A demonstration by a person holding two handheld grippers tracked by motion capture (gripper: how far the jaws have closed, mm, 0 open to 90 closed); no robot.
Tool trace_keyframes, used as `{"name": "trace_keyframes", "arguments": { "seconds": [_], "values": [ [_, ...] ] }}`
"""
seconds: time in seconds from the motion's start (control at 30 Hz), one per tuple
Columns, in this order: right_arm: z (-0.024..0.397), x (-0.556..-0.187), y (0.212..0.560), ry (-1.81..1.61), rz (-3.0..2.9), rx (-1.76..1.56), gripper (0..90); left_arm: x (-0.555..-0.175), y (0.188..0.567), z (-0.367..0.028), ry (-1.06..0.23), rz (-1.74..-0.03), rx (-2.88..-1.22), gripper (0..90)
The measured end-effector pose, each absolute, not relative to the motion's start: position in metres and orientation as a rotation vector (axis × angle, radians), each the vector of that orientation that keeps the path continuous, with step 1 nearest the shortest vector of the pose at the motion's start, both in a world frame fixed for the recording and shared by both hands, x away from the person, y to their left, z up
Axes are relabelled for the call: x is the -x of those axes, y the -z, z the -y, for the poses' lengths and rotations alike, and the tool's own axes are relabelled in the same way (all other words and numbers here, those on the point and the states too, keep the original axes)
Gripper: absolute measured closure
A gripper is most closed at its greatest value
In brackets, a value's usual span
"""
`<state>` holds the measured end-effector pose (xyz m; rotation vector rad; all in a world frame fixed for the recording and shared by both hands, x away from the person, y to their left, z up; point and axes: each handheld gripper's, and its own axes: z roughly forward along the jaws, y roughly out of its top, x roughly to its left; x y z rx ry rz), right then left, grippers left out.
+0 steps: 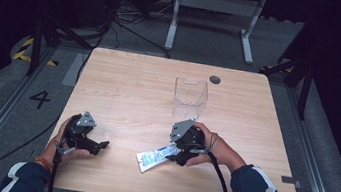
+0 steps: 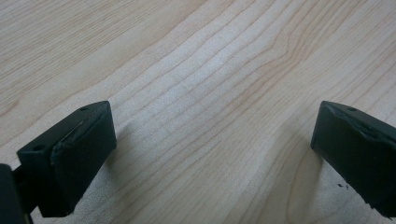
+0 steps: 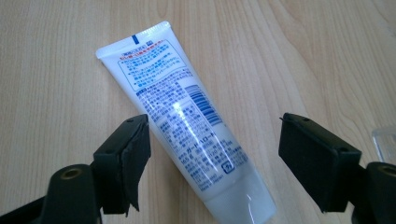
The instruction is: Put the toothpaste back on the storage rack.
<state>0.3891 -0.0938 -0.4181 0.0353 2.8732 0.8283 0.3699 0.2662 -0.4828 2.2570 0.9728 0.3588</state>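
Note:
A white tube (image 1: 155, 155) with blue print lies flat on the wooden table (image 1: 129, 85), near the front middle. My right gripper (image 1: 176, 152) hovers at the tube's right end, held in a person's hand. In the right gripper view the tube (image 3: 177, 112) runs between the two black jaws of the right gripper (image 3: 215, 144), cap end nearest the camera; the jaws stand apart and do not press it. My left gripper (image 1: 100, 145) rests low at the table's front left, jaws pointing right. Its jaws stand wide apart over bare wood in the left gripper view (image 2: 215, 144), with nothing between them.
A clear plastic box (image 1: 190, 98) stands upright behind the right gripper, and its corner (image 3: 385, 140) shows at the right edge of the right gripper view. A dark round cable hole (image 1: 215, 79) sits near the table's far edge. Cables trail off the front edge.

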Motion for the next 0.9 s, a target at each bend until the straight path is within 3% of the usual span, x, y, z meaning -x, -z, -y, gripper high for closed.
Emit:
{"name": "trace_keyframes", "arguments": {
  "seconds": [0.9],
  "values": [
    [0.049,-0.384,0.446,-0.626,-3.011,0.137,29.5,-0.370,0.483,-0.266,-0.361,-0.974,-2.255,0.4]
  ]
}}
